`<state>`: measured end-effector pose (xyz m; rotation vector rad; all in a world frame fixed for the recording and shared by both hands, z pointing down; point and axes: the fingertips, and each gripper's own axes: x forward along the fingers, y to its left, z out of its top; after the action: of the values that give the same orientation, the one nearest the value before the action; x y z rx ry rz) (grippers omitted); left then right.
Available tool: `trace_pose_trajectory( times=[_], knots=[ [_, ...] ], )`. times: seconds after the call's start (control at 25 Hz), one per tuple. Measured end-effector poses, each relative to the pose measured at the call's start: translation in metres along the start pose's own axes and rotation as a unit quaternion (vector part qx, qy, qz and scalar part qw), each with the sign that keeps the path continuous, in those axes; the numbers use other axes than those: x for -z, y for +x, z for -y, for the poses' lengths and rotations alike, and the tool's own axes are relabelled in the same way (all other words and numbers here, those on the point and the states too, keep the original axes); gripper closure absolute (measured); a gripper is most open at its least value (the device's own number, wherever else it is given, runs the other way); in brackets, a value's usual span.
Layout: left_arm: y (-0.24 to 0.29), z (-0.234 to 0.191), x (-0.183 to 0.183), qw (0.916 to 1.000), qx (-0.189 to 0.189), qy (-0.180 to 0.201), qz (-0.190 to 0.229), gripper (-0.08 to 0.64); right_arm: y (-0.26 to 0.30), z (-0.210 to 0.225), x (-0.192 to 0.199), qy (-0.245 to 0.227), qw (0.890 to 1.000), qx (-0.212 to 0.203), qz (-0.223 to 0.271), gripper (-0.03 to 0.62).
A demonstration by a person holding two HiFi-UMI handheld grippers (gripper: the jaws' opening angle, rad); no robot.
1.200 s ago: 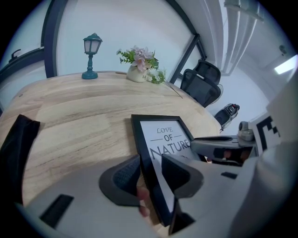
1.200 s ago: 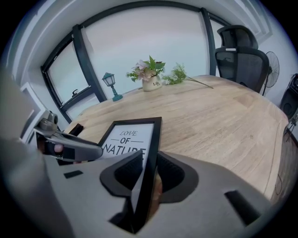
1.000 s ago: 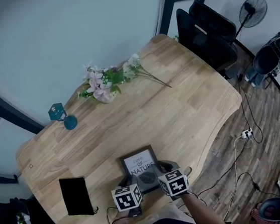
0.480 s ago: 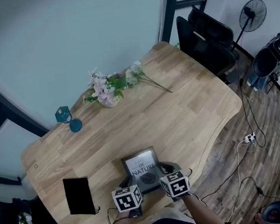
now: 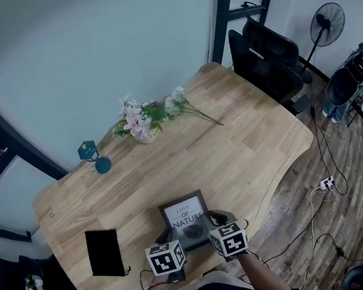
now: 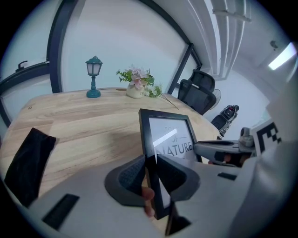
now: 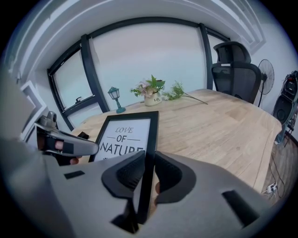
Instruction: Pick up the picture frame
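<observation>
The picture frame [image 5: 184,214] is black with a white "LOVE OF NATURE" print and lies near the table's front edge. My left gripper [image 5: 167,234] is shut on its left side; in the left gripper view the pads [image 6: 132,175] press the black frame edge [image 6: 153,186]. My right gripper [image 5: 211,223] grips the right side. Its jaws are closing, with the frame's right edge [image 7: 150,139] between the pads [image 7: 168,174] and touching them. The frame [image 6: 170,135] tilts up off the wood at its near end.
A black pouch [image 5: 105,252] lies left of the frame. Farther back stand a teal lantern lamp [image 5: 92,154] and a vase of flowers [image 5: 141,121]. An office chair [image 5: 265,60] sits beyond the far right table corner, with a fan [image 5: 327,19] and cables on the floor.
Both grippers have risen slightly, with the frame between them. Everything else on the table has stayed where it was.
</observation>
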<state>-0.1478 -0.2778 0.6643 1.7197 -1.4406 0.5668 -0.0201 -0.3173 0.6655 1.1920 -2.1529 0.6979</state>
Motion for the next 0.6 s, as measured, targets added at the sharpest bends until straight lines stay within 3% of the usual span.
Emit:
trace_pose_trajectory(
  times=[0.6],
  knots=[
    [-0.033, 0.021, -0.018, 0.9985, 0.000, 0.024, 0.049, 0.489, -0.036, -0.001, -0.019, -0.004, 0.999, -0.004, 0.050, 0.523]
  ],
)
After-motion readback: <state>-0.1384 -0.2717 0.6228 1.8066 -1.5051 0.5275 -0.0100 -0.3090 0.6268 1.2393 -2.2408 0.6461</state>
